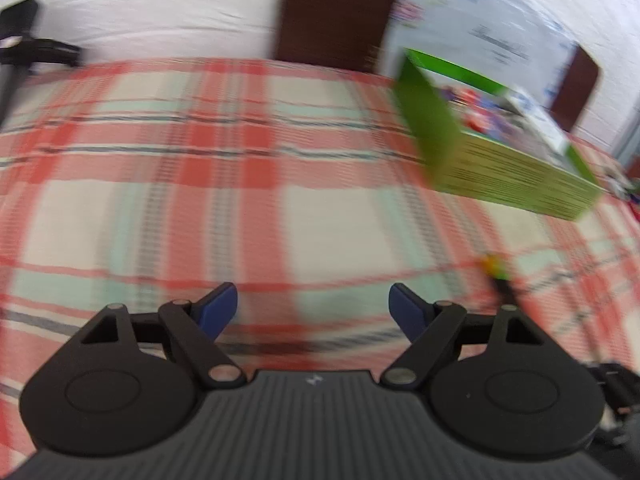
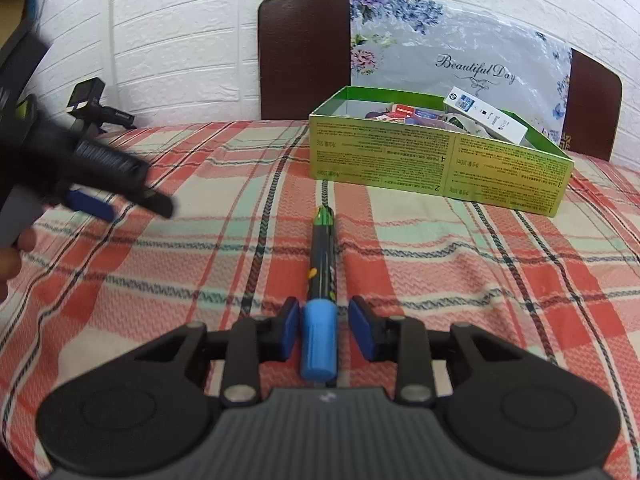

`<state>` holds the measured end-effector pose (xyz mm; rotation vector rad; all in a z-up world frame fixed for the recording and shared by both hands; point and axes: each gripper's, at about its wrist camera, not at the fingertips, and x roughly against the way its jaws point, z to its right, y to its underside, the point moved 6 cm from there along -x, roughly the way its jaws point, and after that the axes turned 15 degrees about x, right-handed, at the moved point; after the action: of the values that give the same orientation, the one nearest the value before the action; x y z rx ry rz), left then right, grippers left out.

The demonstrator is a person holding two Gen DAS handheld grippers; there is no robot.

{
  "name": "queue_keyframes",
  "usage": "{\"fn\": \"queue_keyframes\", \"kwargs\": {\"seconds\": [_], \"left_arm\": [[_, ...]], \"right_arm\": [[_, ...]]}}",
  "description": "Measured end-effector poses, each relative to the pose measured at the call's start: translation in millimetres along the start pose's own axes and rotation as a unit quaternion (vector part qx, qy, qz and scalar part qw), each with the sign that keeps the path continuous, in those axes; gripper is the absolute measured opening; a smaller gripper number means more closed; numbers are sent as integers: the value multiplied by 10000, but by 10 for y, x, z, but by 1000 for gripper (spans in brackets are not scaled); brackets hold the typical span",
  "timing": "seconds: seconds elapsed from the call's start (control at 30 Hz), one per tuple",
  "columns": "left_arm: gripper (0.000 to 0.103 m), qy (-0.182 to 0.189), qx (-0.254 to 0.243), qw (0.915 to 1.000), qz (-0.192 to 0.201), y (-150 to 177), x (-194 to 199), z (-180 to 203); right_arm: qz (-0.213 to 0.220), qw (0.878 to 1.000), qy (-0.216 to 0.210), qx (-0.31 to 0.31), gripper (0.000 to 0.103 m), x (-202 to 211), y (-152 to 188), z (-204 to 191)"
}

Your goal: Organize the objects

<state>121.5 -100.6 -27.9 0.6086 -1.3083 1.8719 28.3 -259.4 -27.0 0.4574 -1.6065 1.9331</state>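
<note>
Right tongs [image 2: 329, 332] astride pen [image 2: 323, 276] (blue cap end), pads apart.

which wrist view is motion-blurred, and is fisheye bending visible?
Left wrist view: heavy smear on the tablecloth and green box; the claw stays sharp. Right wrist view: crisp, pen legible. Both bow the table edge.

Both grippers: black linkage arms, silver pivot pins, ribbed grey housing. Left gripper [image 1: 313, 307] and right gripper [image 2: 330, 330] carry blue pads.
</note>
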Motion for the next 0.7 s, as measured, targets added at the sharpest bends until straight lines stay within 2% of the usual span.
{"fn": "queue_keyframes", "kwargs": {"seconds": [0.07,0.23,0.3,0.33,0.37,0.43,0.57,0.7], "left_arm": [[81,238,-97,9992,-314,78,-41,260],[76,680,-175,9918,-1071,333,-242,760],[76,562,-331,9930,-987,422,-294,883],[71,527,-467,9934,-909,463,-300,956],[53,528,-611,9933,-829,493,-310,1000],[33,527,-812,9925,-746,510,-324,1037],[30,724,-476,9941,-647,200,-244,1028],[29,1003,-712,9924,-39,-258,-3,1282]], "right_arm": [[47,10000,-32,50,34,46,43,18],[160,9995,-157,227,33,137,168,27],[214,9991,-290,228,24,135,185,30],[231,9990,-340,191,20,131,186,24],[254,9988,-379,162,19,122,183,22],[353,9980,-503,122,19,110,138,20],[783,9959,-390,231,19,164,-58,13],[1365,9905,-76,179,19,190,-439,173]]}}
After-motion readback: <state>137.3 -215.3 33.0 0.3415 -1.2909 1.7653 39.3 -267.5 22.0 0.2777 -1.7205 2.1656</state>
